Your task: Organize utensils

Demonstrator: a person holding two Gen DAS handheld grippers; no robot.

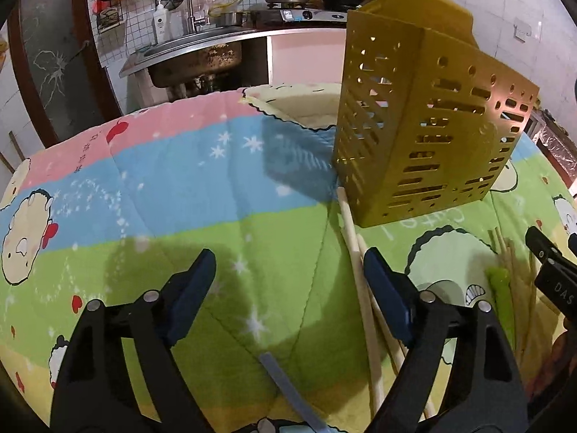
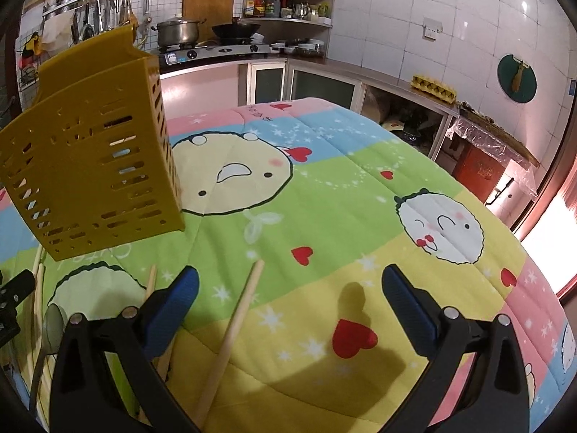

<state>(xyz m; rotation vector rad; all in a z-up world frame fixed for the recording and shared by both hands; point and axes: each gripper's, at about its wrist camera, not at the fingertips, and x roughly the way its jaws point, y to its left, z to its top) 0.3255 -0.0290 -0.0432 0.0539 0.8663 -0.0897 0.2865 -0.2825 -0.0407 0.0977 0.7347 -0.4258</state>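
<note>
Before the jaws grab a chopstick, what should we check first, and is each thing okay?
1. Left gripper jaws open with nothing between them: ok.
2. Right gripper jaws open wide: ok.
3. A wooden chopstick lies between the right jaws, not pinched yet: ok.
4. Yellow utensil holder standing upright on the quilt: ok.
5. Holder's top opening clear for dropping things in: cannot tell, the opening is hidden.
6. Left jaws lined up on a chopstick: not ok, the pale chopsticks run under the right-hand finger, not between the jaws.
</note>
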